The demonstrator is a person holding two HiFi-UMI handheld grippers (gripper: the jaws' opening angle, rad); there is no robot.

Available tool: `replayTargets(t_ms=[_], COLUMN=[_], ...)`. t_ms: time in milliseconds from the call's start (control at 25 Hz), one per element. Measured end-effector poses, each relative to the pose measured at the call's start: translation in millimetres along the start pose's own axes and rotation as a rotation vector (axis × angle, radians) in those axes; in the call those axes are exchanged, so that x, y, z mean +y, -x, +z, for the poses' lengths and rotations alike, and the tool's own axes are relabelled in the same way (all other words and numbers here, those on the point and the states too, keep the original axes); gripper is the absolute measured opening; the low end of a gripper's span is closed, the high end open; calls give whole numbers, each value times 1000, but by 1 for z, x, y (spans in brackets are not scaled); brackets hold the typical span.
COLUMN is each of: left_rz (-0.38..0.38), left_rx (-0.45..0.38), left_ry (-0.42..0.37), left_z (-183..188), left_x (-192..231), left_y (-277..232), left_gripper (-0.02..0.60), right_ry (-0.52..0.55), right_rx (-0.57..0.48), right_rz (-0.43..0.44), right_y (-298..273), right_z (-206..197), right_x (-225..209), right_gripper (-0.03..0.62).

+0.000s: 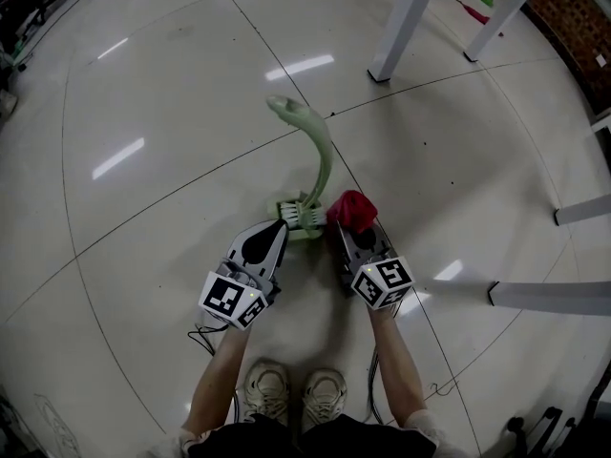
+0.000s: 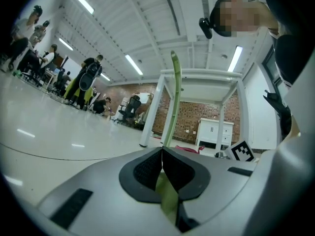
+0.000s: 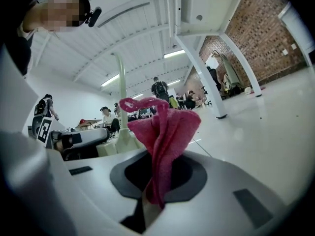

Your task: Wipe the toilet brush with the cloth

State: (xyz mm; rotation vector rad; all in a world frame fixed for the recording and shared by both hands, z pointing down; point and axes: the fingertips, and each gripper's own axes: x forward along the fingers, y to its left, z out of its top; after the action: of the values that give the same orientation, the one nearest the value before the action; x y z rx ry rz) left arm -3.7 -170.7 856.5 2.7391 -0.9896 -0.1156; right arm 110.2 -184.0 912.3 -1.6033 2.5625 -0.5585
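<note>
A pale green toilet brush (image 1: 320, 165) stands on the glossy floor, its curved handle rising away from me and its head end (image 1: 301, 215) low by the grippers. My left gripper (image 1: 284, 222) is shut on the brush's lower part; in the left gripper view the green strip (image 2: 167, 193) sits pinched between the black pads and the handle (image 2: 175, 95) runs up ahead. My right gripper (image 1: 349, 225) is shut on a bunched red cloth (image 1: 353, 208) just right of the brush. In the right gripper view the cloth (image 3: 165, 132) sticks up from the jaws, with the brush (image 3: 120, 132) to its left.
White table legs (image 1: 406, 22) stand farther off at the upper right, and white bars (image 1: 563, 296) run low along the right. My shoes (image 1: 286, 391) are just below the grippers, with thin cables (image 1: 205, 337) beside them. Several people are far off in the left gripper view.
</note>
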Motion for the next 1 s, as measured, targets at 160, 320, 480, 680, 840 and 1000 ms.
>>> replayTargets(t_ms=[160, 320, 480, 680, 840, 1000], left_rz=[4, 18, 63, 65, 32, 10], left_rx=[-3, -33, -14, -13, -1, -2], left_ry=[17, 11, 15, 31, 53, 66], left_z=[-4, 8, -3, -3, -7, -10], left_x=[-1, 3, 16, 20, 21, 18], left_y=[4, 17, 36, 43, 31, 28], left_gripper=[5, 5, 5, 5, 5, 5], right_ry=[10, 21, 40, 61, 70, 88], right_rx=[13, -18, -12, 15, 12, 15], right_rz=[-9, -52, -45, -59, -61, -54], right_y=[21, 41, 44, 39, 35, 33], right_z=[-8, 0, -10, -22, -20, -20], right_x=[9, 24, 48, 55, 58, 63], right_gripper=[31, 31, 31, 31, 31, 31])
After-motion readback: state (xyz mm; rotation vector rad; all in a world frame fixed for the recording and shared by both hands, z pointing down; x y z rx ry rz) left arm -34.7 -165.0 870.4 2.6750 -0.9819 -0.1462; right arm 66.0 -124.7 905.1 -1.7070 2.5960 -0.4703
